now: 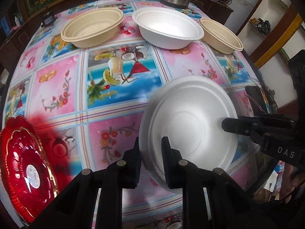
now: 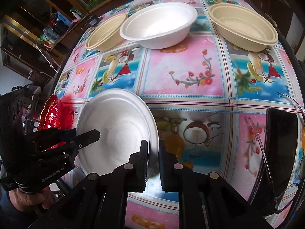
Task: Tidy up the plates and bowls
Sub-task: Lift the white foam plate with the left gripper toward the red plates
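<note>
Far left, at the worktop [image 1: 114, 114] edge: a glossy red plate [image 1: 24, 162] with gold trim. Next, the left gripper [image 1: 151, 147], fingers almost closed, pinching one rim of the white foam bowl [image 1: 190, 129]. Seems lifted off the cloth, upside down and tilted, probably for nesting with the matching white bowl [image 1: 167, 28] at the back. Opposite, the right gripper [image 2: 153, 147], clamped narrowly on the other rim, shares the light load. Looks matt, thin, with a round foot ring.
</note>
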A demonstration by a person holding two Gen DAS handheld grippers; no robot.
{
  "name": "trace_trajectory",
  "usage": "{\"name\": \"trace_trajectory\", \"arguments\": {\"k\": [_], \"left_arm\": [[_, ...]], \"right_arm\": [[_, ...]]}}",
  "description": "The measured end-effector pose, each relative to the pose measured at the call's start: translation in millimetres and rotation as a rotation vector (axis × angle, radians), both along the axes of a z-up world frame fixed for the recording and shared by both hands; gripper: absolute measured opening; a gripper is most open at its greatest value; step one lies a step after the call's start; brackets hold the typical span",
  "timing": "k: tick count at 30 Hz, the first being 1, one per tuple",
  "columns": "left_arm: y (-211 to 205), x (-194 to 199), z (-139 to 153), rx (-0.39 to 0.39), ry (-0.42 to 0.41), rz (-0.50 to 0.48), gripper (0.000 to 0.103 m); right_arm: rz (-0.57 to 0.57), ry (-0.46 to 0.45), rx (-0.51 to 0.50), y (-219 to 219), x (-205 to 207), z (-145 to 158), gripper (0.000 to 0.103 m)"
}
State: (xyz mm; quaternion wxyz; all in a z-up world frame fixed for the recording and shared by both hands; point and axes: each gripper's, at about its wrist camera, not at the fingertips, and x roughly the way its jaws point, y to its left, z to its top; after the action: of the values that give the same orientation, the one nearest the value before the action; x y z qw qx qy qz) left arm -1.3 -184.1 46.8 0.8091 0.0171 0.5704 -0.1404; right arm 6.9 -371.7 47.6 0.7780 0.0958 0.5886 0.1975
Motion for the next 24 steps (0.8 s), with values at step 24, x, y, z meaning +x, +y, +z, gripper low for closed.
{"name": "trace_trajectory", "arguments": {"k": [24], "left_arm": [[43.7, -12.2, 32.1, 0.058, -0.114, 0.074, 0.019]], "right_arm": [[0.066, -0.047, 0.051, 47.2, 1.9, 18.9, 0.012]]}}
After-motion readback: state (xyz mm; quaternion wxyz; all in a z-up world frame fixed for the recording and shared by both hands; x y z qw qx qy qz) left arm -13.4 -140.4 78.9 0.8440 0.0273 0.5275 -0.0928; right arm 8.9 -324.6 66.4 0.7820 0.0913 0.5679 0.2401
